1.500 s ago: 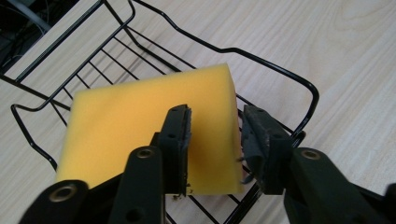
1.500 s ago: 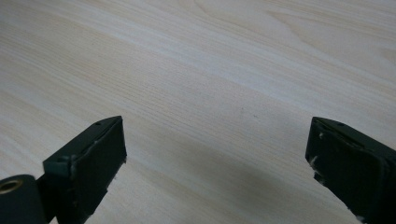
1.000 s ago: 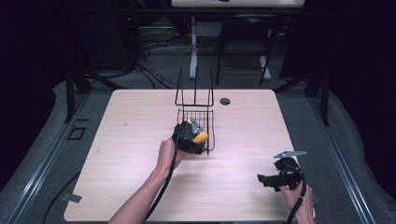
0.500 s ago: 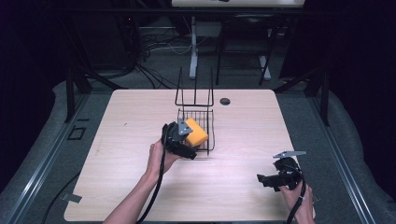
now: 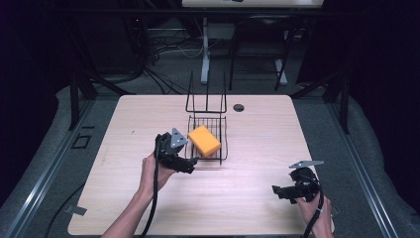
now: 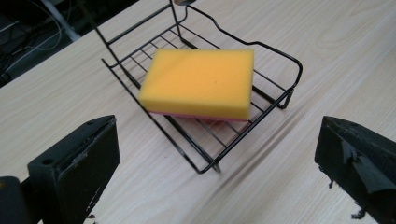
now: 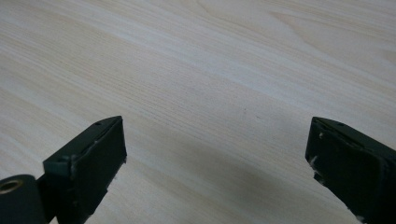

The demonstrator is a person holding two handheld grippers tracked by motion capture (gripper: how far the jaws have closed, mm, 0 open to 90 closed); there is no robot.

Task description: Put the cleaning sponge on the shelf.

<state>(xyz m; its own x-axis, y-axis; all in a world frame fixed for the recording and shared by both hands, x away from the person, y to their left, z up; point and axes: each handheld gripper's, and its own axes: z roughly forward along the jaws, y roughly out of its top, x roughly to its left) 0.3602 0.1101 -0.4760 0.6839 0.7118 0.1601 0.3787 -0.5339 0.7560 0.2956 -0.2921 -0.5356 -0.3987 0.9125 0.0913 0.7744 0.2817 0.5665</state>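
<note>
Yellow sponge (image 6: pixel 201 81) with pink underside; black wire rack (image 6: pixel 280 84); pale wood table (image 5: pixel 257 188).

Pale wood table (image 5: pixel 148 119); black wire rack (image 5: pixel 208 136) standing mid-table, round grommet (image 5: pixel 238 107) behind.

Each hand holds a black gripper: the left gripper (image 5: pixel 190 161) carries a grey three-cornered plate (image 5: pixel 177 138) on top, and the right gripper (image 5: pixel 275 191) bears a similar grey plate. A black cable (image 5: pixel 155 198) trails from each along the bare, sleeveless forearms. The jaws are blocky black pads (image 6: pixel 79 163), scuffed with pale flecks at the edges, with small screw holes near the base.
</note>
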